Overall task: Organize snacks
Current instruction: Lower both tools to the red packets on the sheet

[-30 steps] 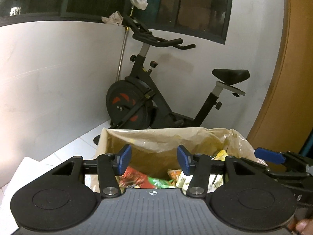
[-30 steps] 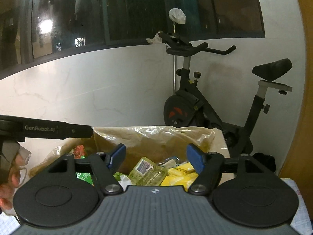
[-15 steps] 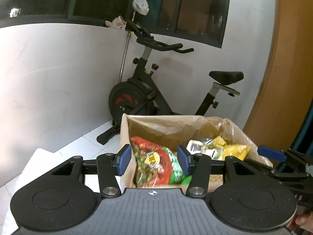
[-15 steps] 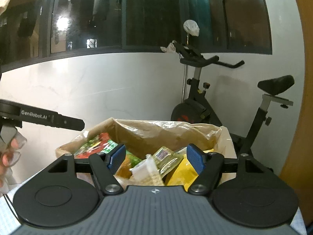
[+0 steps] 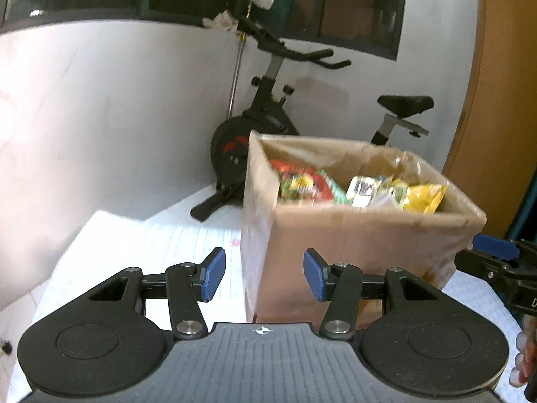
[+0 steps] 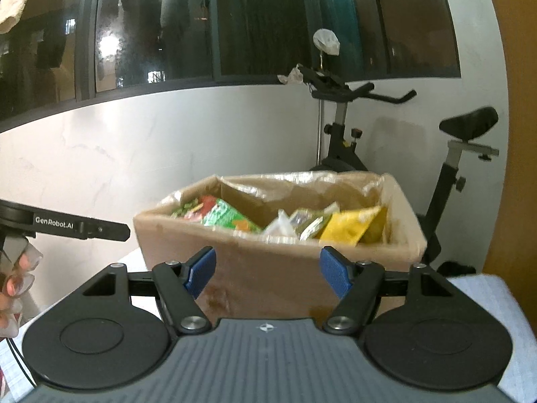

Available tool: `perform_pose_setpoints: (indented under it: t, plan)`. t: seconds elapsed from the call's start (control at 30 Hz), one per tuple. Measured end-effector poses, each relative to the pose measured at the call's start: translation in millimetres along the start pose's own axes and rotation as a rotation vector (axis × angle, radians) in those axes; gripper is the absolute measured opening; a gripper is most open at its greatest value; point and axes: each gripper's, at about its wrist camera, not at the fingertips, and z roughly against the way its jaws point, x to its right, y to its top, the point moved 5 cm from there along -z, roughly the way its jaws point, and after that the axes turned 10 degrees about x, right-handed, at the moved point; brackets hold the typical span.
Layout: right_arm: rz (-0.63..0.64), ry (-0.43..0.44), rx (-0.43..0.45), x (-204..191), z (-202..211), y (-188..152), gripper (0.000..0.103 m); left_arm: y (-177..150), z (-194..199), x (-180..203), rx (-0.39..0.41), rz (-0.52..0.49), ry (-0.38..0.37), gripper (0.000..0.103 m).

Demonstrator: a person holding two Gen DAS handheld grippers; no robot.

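Observation:
A brown cardboard box [image 5: 352,245] [image 6: 268,268] lined with clear plastic stands on a white checked tablecloth [image 5: 161,245]. Inside it lie several snack packets: a red and green one [image 5: 302,181] [image 6: 221,215], pale small packets [image 5: 365,188] [image 6: 305,221] and a yellow one [image 5: 423,198] [image 6: 352,228]. My left gripper [image 5: 264,274] is open, empty, in front of the box's near left corner. My right gripper [image 6: 267,271] is open and empty too, facing the box's near wall. Each gripper shows at the edge of the other's view.
A black exercise bike [image 5: 268,127] [image 6: 365,154] stands on the floor behind the table against a white wall. Dark windows run above. An orange wooden panel [image 5: 503,100] rises at the right. A person's fingers [image 6: 16,282] hold the left gripper's handle.
Both grippers drew back from over the box and sank a little. The box now stands farther ahead with its outer walls in view. The jaws kept their width.

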Motion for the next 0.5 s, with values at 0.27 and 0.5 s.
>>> perform_pose_setpoints:
  t: [0.27,0.5]
  plan:
    - [0.014,0.009,-0.095,-10,10,-49,0.072,-36,2,-5,-0.056,-0.014,0.021,0.054]
    - [0.016,0.027,-0.184,-14,14,-90,0.072,-69,7,-11,-0.104,-0.029,0.038,0.054]
